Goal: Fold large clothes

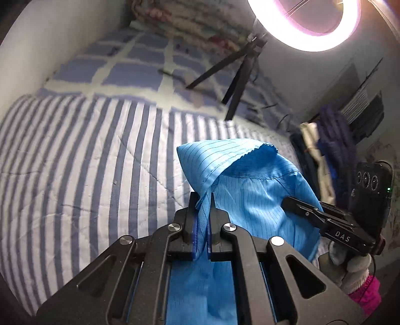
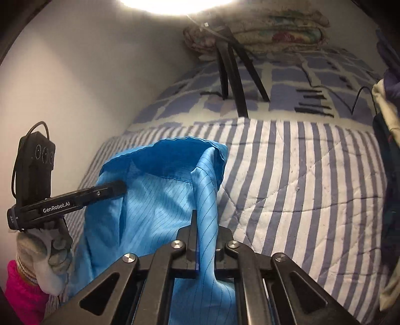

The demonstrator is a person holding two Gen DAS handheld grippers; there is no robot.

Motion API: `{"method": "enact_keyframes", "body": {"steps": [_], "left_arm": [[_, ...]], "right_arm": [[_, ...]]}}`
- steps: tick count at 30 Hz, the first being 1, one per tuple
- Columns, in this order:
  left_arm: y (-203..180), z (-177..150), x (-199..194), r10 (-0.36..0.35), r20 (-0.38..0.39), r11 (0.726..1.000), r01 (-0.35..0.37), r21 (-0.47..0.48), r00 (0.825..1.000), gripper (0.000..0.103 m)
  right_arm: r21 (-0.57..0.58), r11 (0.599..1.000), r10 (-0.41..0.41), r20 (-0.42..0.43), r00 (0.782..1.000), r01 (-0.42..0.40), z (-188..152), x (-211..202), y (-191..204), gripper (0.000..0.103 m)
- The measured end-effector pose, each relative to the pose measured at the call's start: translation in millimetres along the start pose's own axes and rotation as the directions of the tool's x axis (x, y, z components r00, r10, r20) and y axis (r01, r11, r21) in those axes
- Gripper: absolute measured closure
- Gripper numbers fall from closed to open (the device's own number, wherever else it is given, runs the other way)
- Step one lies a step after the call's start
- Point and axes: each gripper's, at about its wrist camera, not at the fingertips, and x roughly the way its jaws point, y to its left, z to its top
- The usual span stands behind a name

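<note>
Over the striped bed [image 1: 87, 155], two tools, left tool [image 1: 202, 200] and right tool [image 2: 205, 222], each clamp one blue garment [image 1: 250, 190].

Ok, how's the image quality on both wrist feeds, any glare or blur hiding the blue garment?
Left wrist view: the ring light blows out top right, and the tripod and far bedding are smeared, but the blue garment is sharp. Right wrist view: glare along the top edge only; the garment is evenly lit, with fisheye bending the striped quilt.

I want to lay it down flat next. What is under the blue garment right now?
The striped quilt lies below the blue garment, which hangs from both grippers. The patch directly beneath it is hidden by the cloth.
</note>
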Motion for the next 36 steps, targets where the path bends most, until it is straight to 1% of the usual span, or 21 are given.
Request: {"method": "enact_keyframes", "body": {"steps": [4, 7, 10, 14, 18, 22, 25, 29, 31, 34, 36], "left_arm": [[-14.4, -7.2, -45.0, -0.021, 0.051, 1.000, 0.020, 0.023, 0.998, 0.101], [-22.6, -17.5, -76.7, -0.056, 0.080, 0.998, 0.054, 0.020, 0.995, 0.101], [-33.5, -34.7, -109.9, -0.071, 0.102, 0.997, 0.068, 0.037, 0.992, 0.101], [-46.1, -59.6, -145.6, -0.082, 0.105, 0.996, 0.077, 0.051, 0.991, 0.101], [-57.2, -90.2, -181.2, -0.091, 0.108, 0.995, 0.085, 0.055, 0.990, 0.101], [-67.6, -128.9, -214.7, -0.091, 0.111, 0.994, 0.083, 0.067, 0.990, 0.101], [-71.0, -159.3, -234.7, -0.091, 0.122, 0.994, 0.083, 0.067, 0.988, 0.101], [-74.0, -200.0, -250.7, -0.084, 0.123, 0.995, 0.076, 0.070, 0.989, 0.101], [-73.5, -218.5, -255.0, -0.078, 0.118, 0.995, 0.070, 0.070, 0.990, 0.101], [-71.3, -252.6, -259.6, -0.065, 0.101, 0.996, 0.058, 0.062, 0.993, 0.101], [-69.6, -269.7, -258.2, -0.052, 0.086, 0.997, 0.046, 0.067, 0.995, 0.101]], "right_arm": [[-0.024, 1.000, -0.001, 0.040, 0.999, 0.002, -2.3, -35.1, 22.5, 0.100], [-0.055, 0.998, -0.011, 0.059, 0.998, 0.015, -7.1, -65.3, 44.3, 0.100], [-0.094, 0.995, -0.026, 0.078, 0.997, 0.033, -19.7, -97.0, 68.9, 0.100], [-0.127, 0.991, -0.030, 0.078, 0.997, 0.040, -43.8, -131.3, 95.0, 0.100], [-0.155, 0.987, -0.033, 0.075, 0.997, 0.044, -77.2, -156.0, 117.8, 0.100], [-0.150, 0.988, -0.018, 0.073, 0.997, 0.029, -111.9, -176.2, 133.0, 0.100], [-0.180, 0.983, -0.014, 0.070, 0.997, 0.026, -143.4, -193.1, 150.2, 0.100], [-0.218, 0.975, -0.019, 0.051, 0.998, 0.030, -178.3, -203.5, 164.8, 0.100], [-0.238, 0.971, -0.020, 0.049, 0.999, 0.031, -201.5, -207.7, 170.7, 0.100], [-0.237, 0.971, -0.016, 0.046, 0.999, 0.027, -231.8, -209.9, 172.8, 0.100], [-0.228, 0.973, -0.009, 0.039, 0.999, 0.017, -250.4, -209.5, 172.5, 0.100]]}}
